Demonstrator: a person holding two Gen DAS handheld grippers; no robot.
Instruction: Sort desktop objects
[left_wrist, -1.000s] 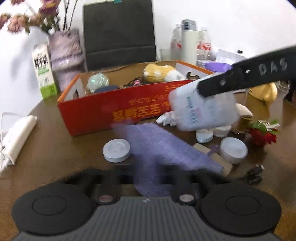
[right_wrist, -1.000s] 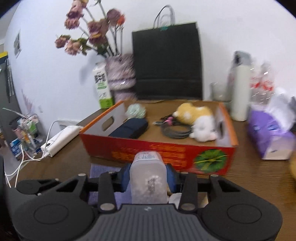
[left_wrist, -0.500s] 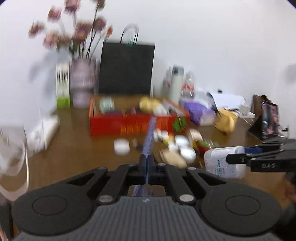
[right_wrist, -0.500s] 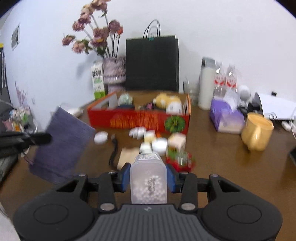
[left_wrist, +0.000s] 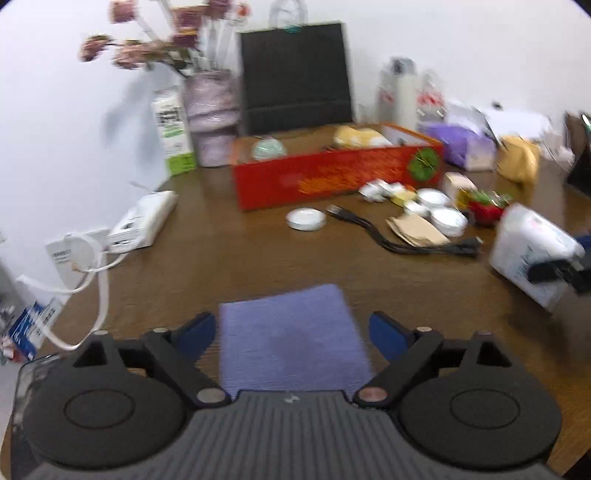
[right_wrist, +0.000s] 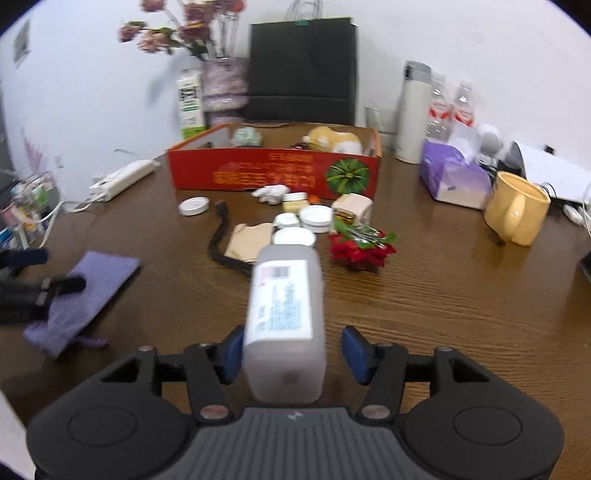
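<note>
A purple cloth (left_wrist: 291, 339) lies flat on the brown table (left_wrist: 221, 266) between the fingers of my left gripper (left_wrist: 291, 326). That gripper's jaws are opening wide and the pads stand clear of the cloth. A white plastic bottle (right_wrist: 284, 317) with a printed label lies between the fingers of my right gripper (right_wrist: 294, 343), pointing away from the camera. Those jaws are opening too, and a gap shows beside the right pad. In the left wrist view the bottle (left_wrist: 532, 254) sits at the far right. The right wrist view has the cloth (right_wrist: 88, 291) and left gripper (right_wrist: 48, 271) at the left edge.
A red cardboard box (right_wrist: 273, 173) with a plush toy stands mid-table. Before it lie small white jars (right_wrist: 314, 218), a black cable (right_wrist: 221, 243), brown paper and a red flower (right_wrist: 358, 251). A yellow mug (right_wrist: 513, 210), tissue pack (right_wrist: 450, 177), thermos and power strip (right_wrist: 125, 177) ring the table.
The left gripper has let go of the purple cloth, which now lies flat on the table. The right jaws have widened around the bottle, which has tipped forward. Both grippers have drawn back from the box.
</note>
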